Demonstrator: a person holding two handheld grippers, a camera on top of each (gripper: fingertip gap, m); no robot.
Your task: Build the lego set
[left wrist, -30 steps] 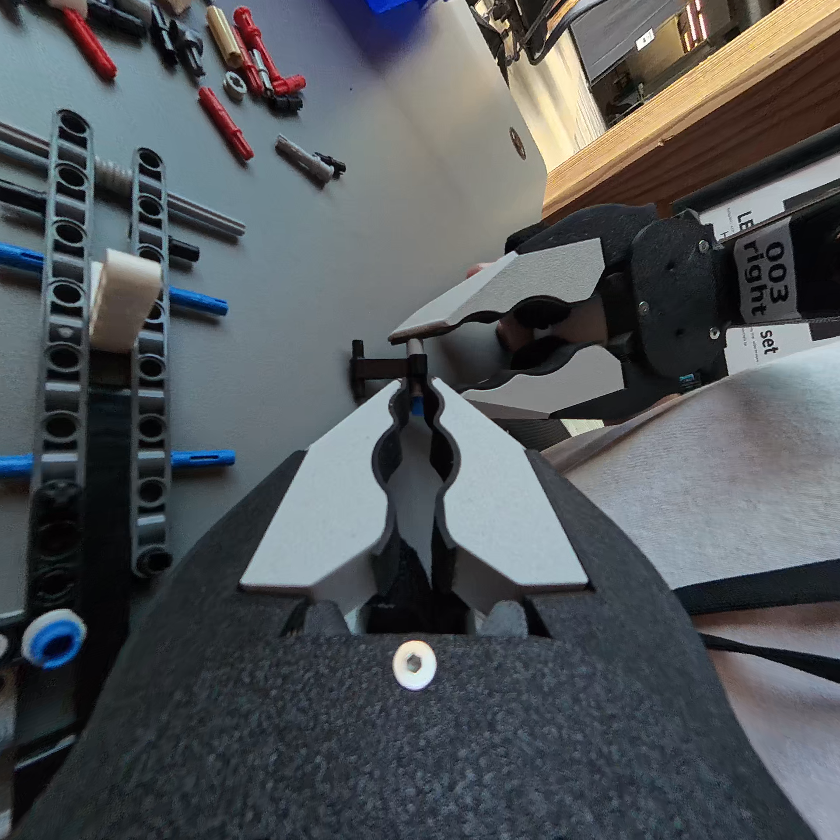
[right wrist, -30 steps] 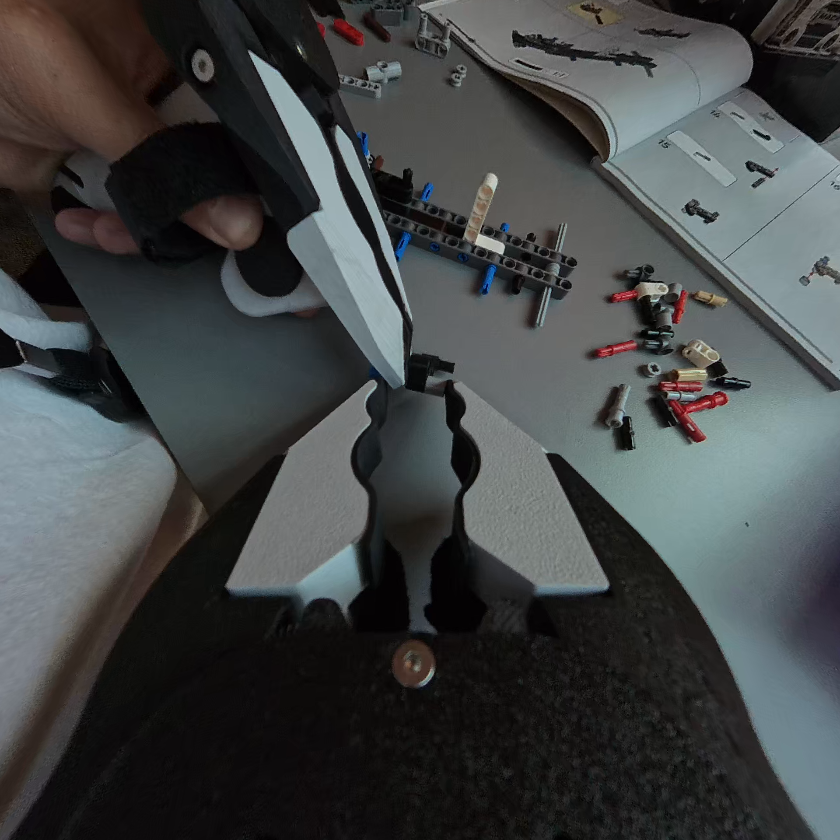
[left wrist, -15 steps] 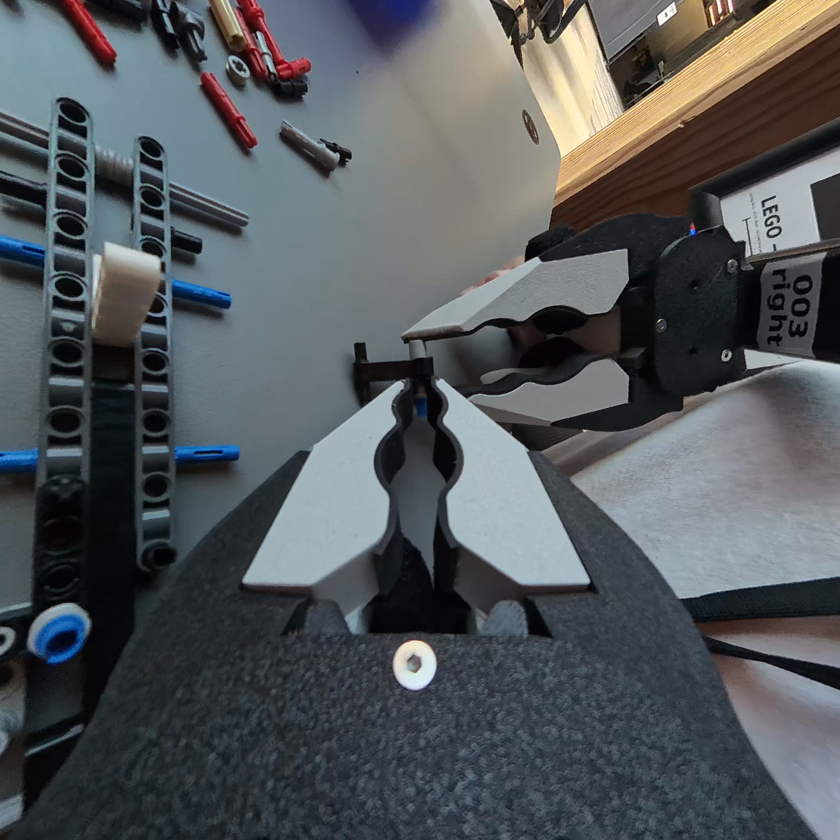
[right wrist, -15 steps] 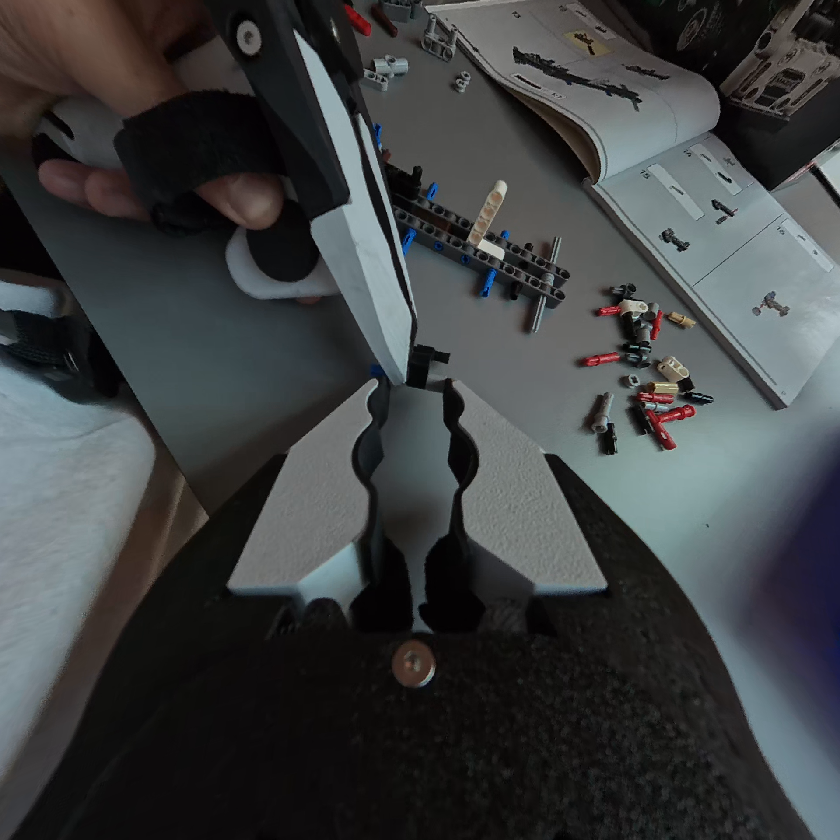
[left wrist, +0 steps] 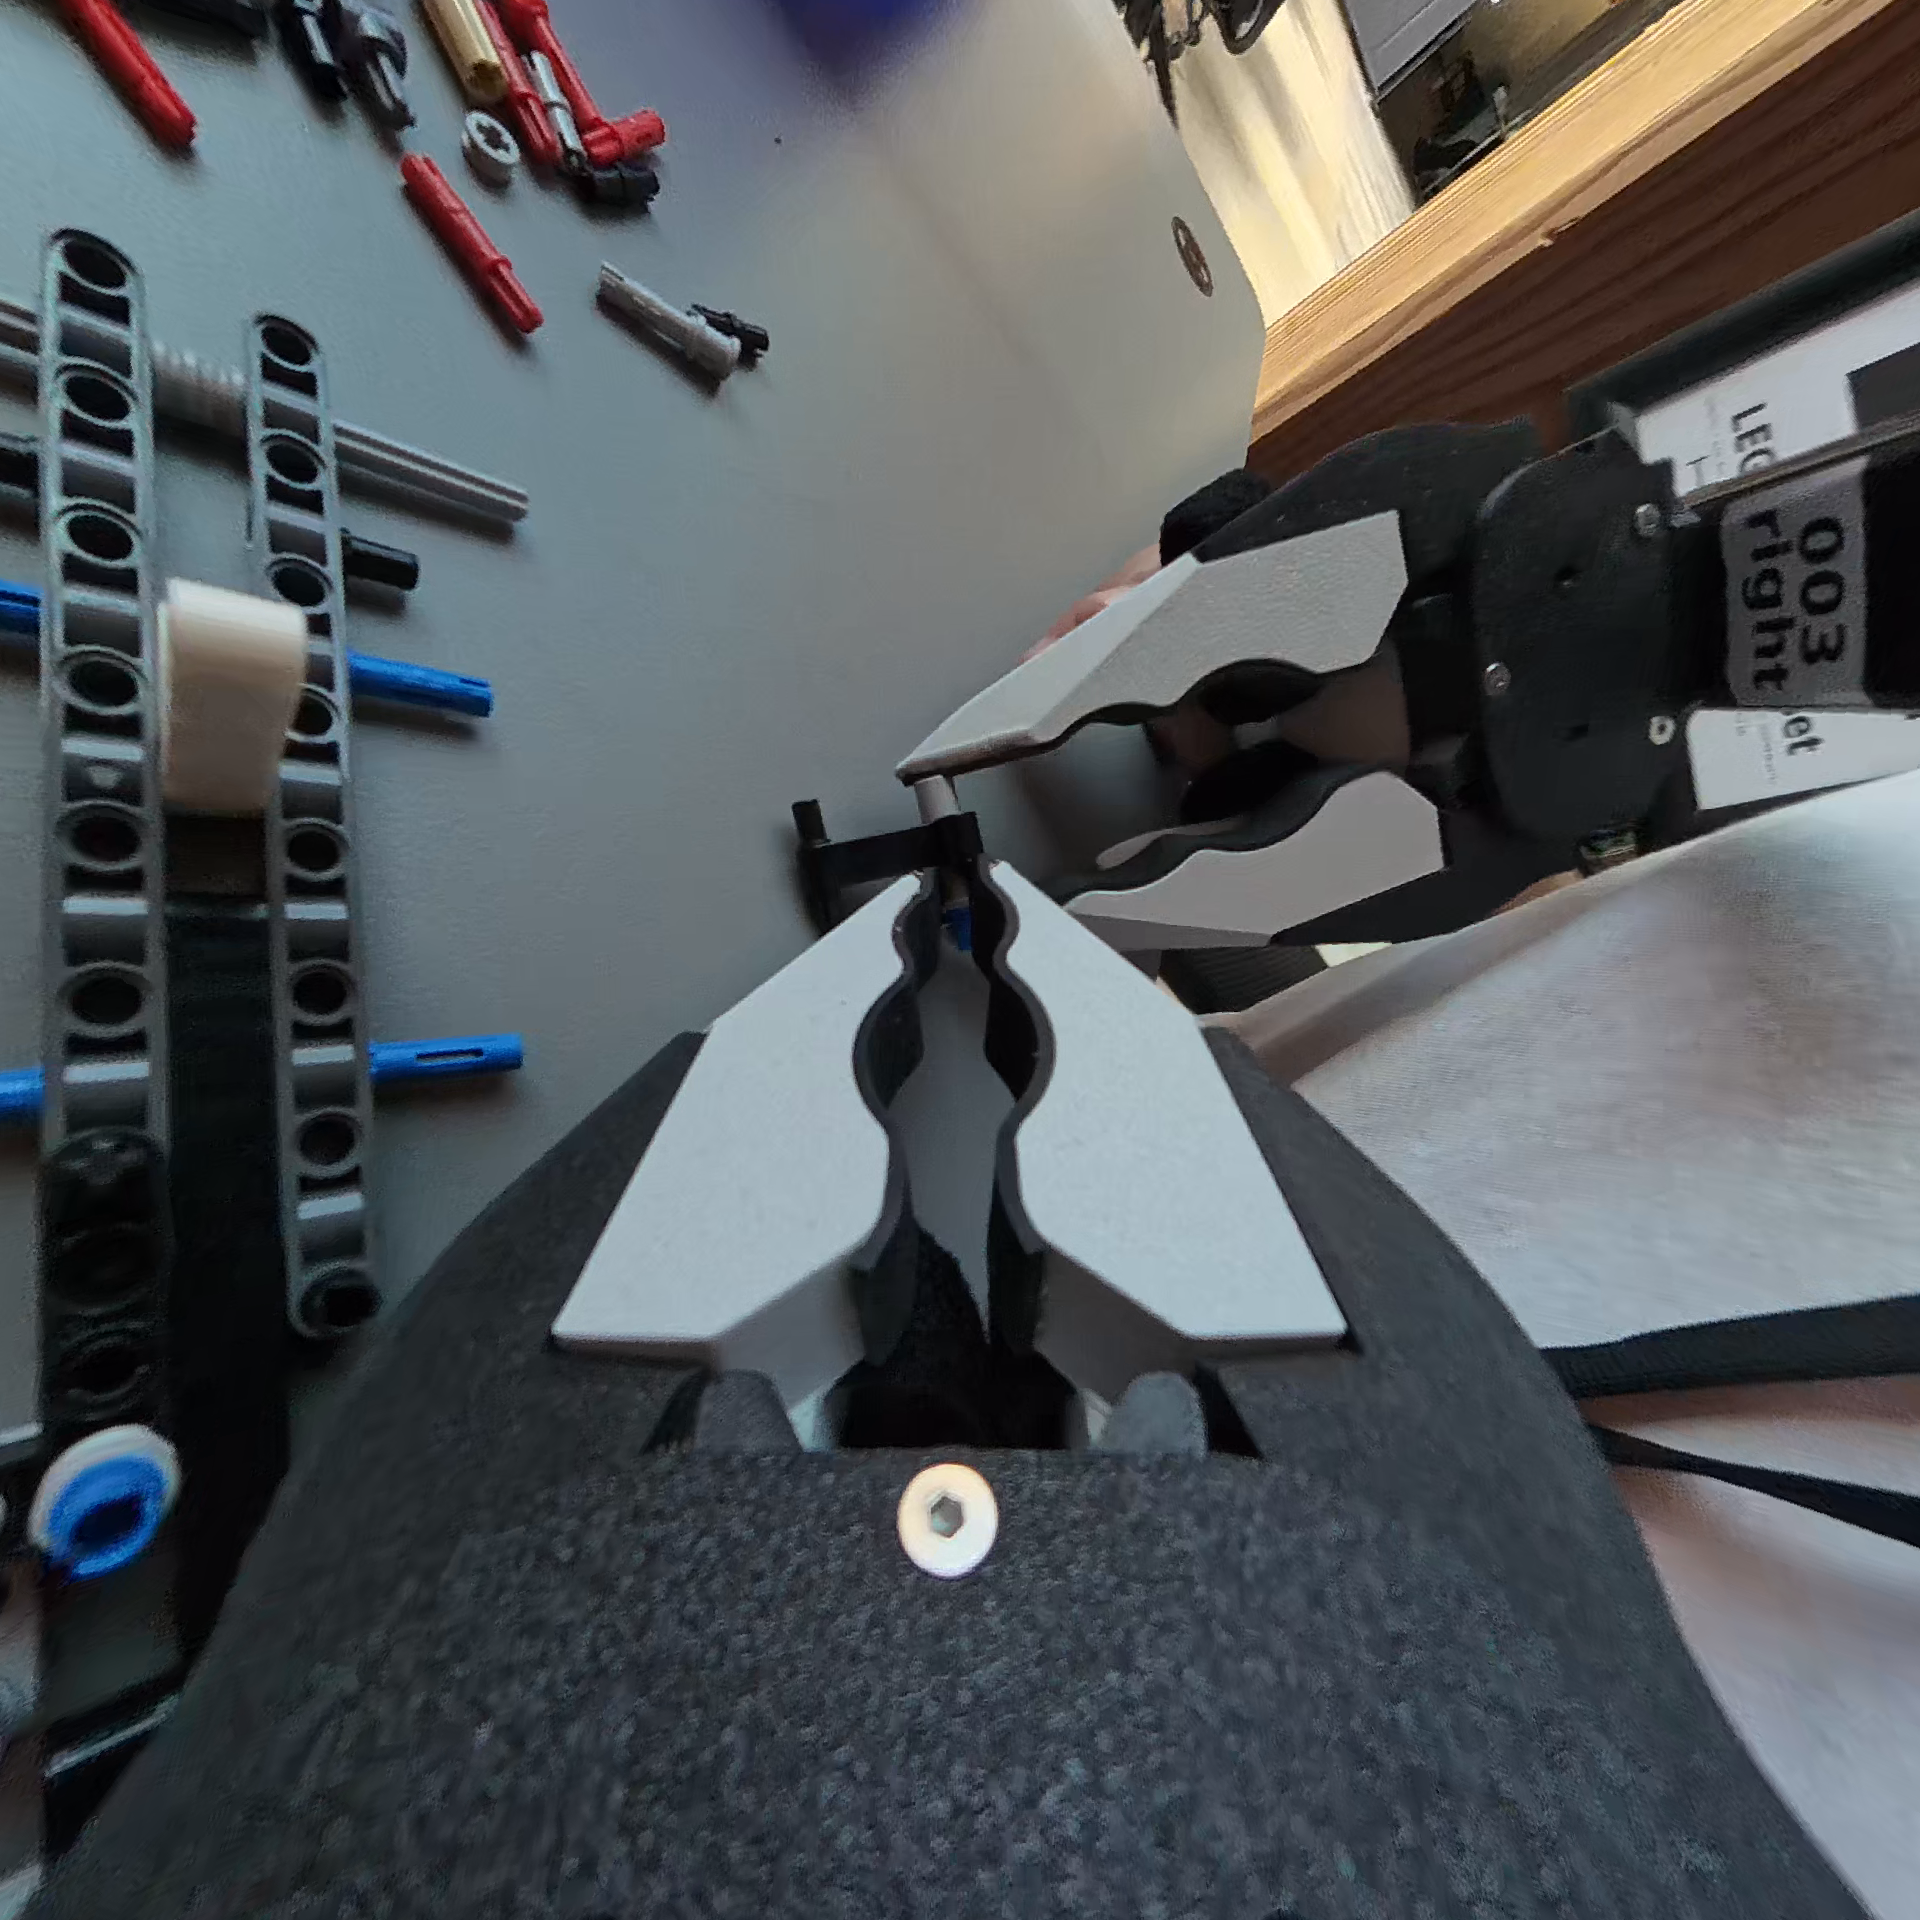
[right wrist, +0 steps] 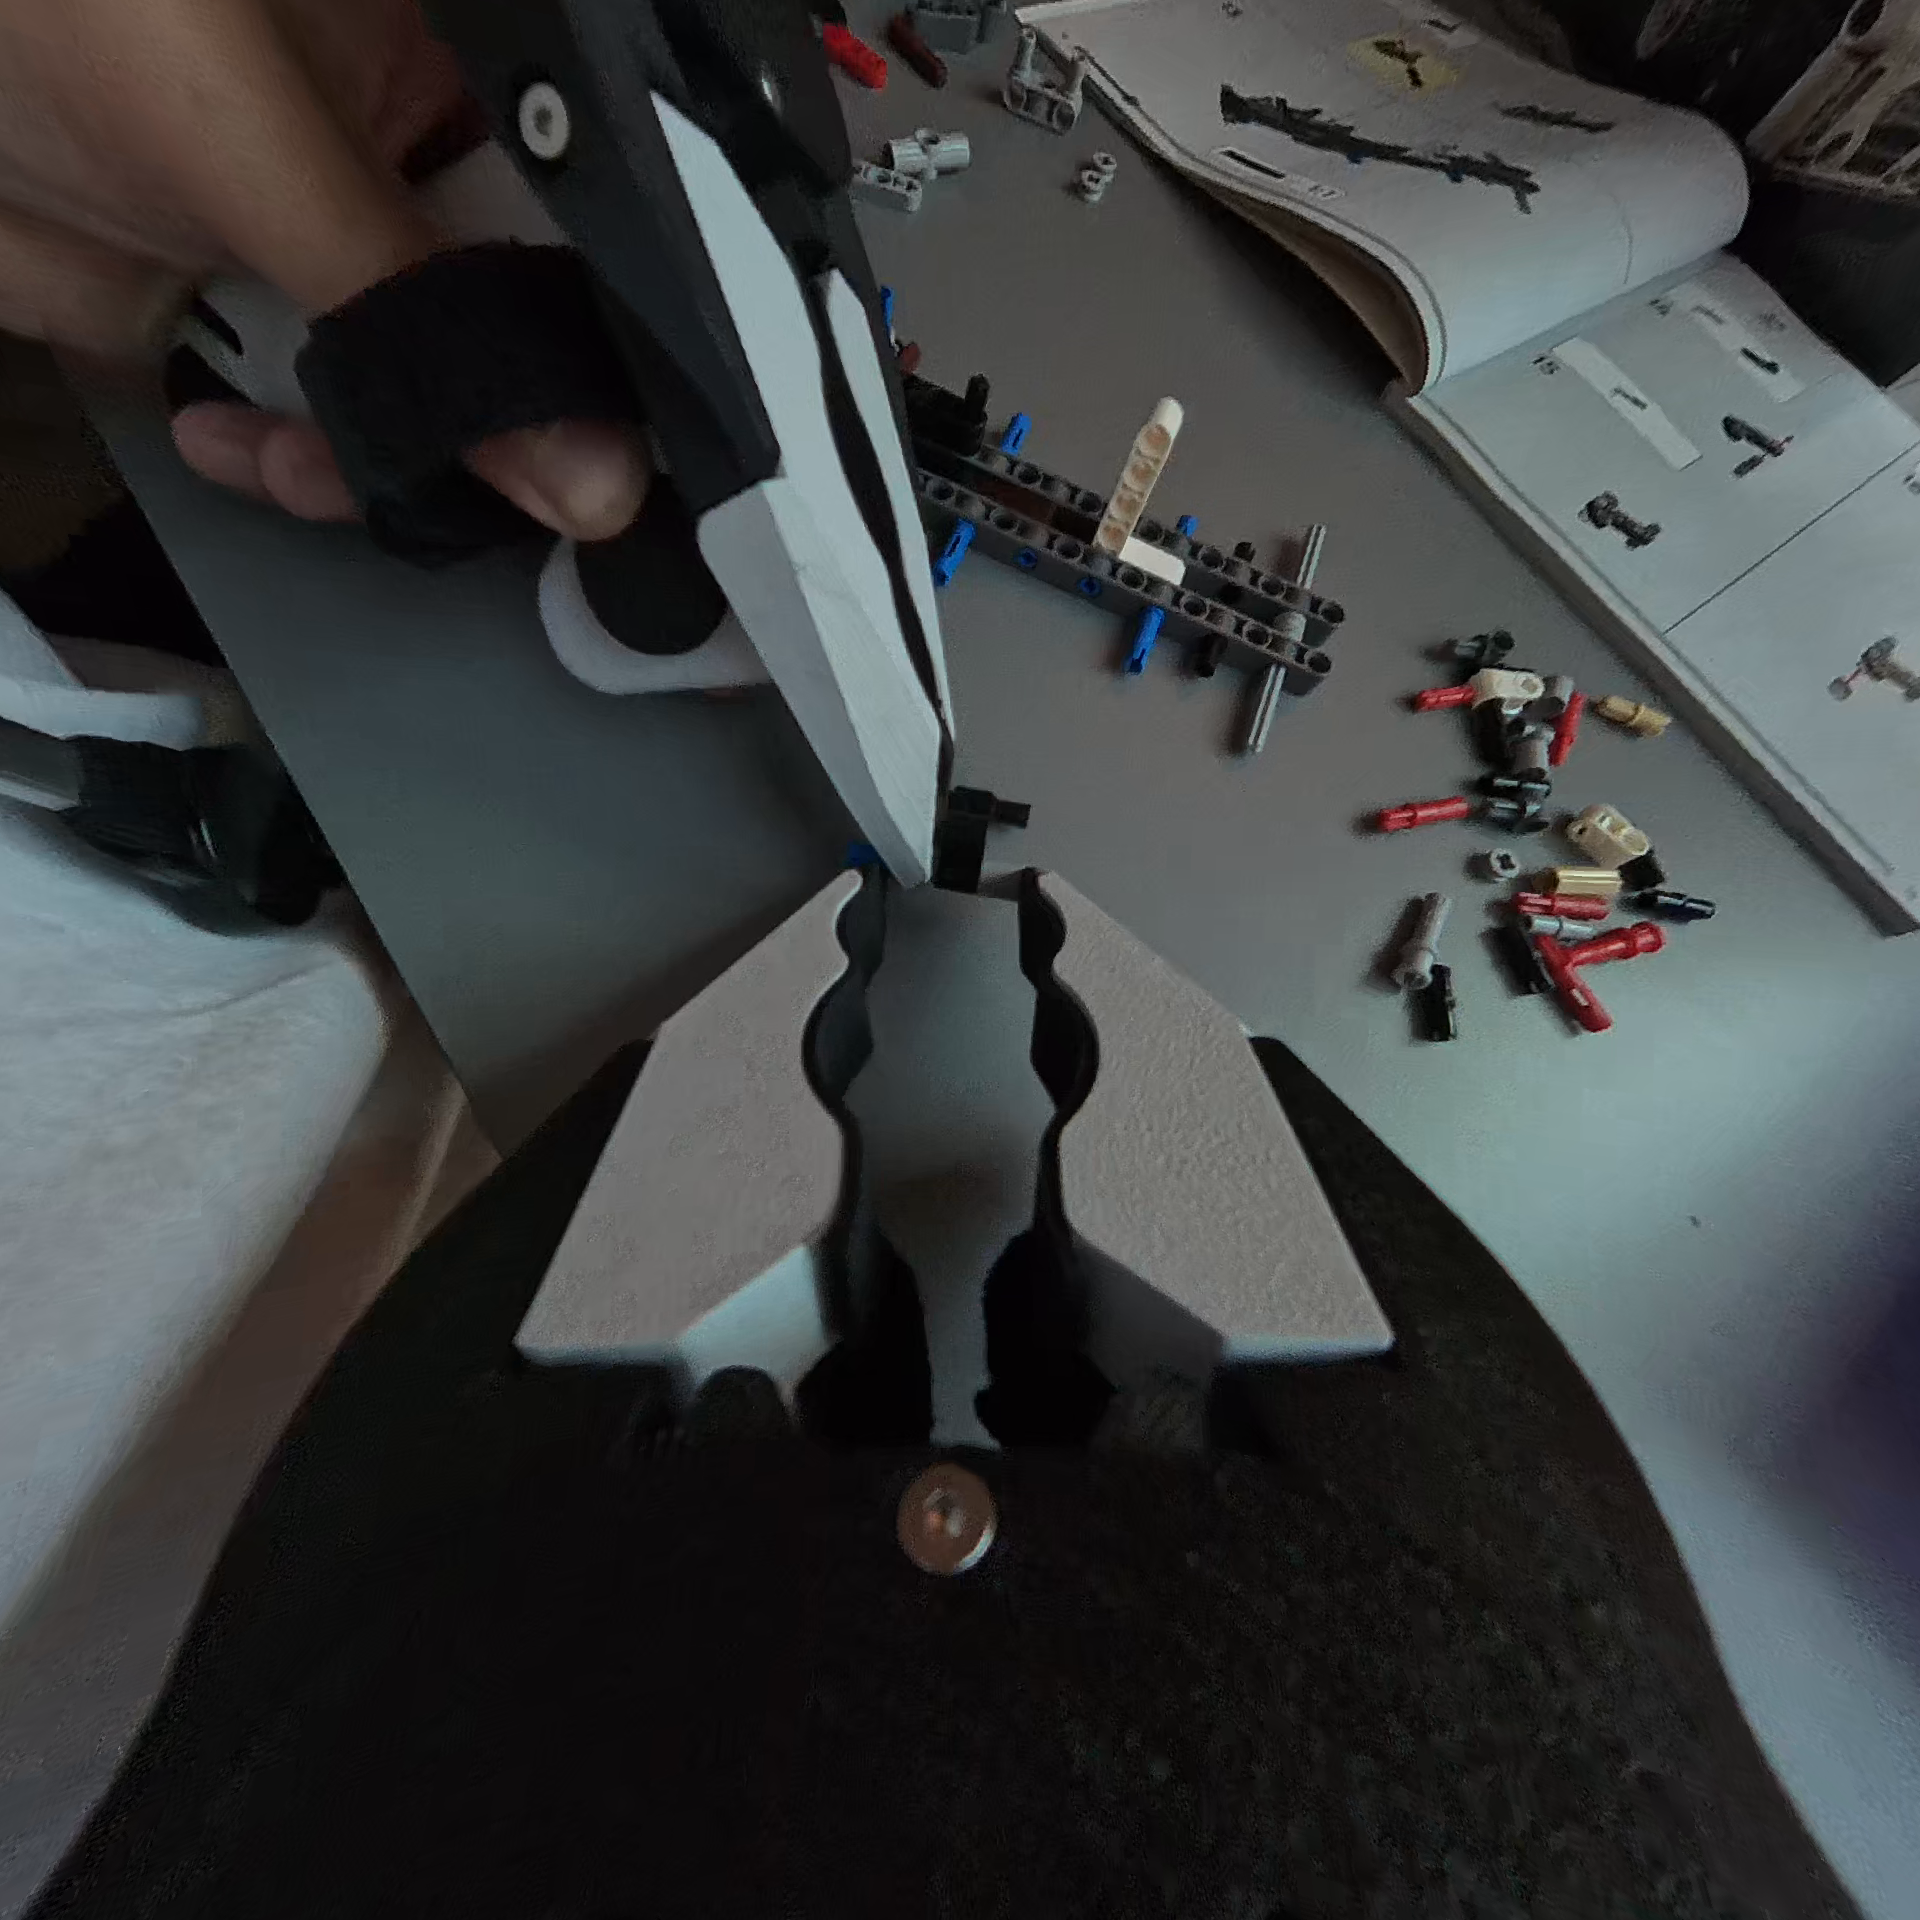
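My left gripper point(left wrist: 951, 899) is shut on a small black connector point(left wrist: 894, 847) that carries a blue pin point(left wrist: 958, 927) and a grey pin point(left wrist: 933, 805), and holds it above the grey table. My right gripper point(right wrist: 945, 883) is open. Its tips stand on either side of the same piece point(right wrist: 971, 831). In the left wrist view the right gripper point(left wrist: 987, 836) comes in from the right, its upper finger at the grey pin's end. The left gripper point(right wrist: 925, 831) comes down from the upper left in the right wrist view. The partly built frame of dark grey beams point(right wrist: 1122, 582) lies farther back.
The frame point(left wrist: 104, 727) has blue pins, a grey axle and a tan beam point(left wrist: 229, 696). Loose red, black, tan and grey pins point(right wrist: 1538, 831) lie to its right. An open instruction booklet point(right wrist: 1455, 187) lies at the back right. The table edge point(right wrist: 312, 790) and a person's white clothing are close by.
Both grippers have drifted only slightly. The left stays shut on the small piece and the right stays open around it.
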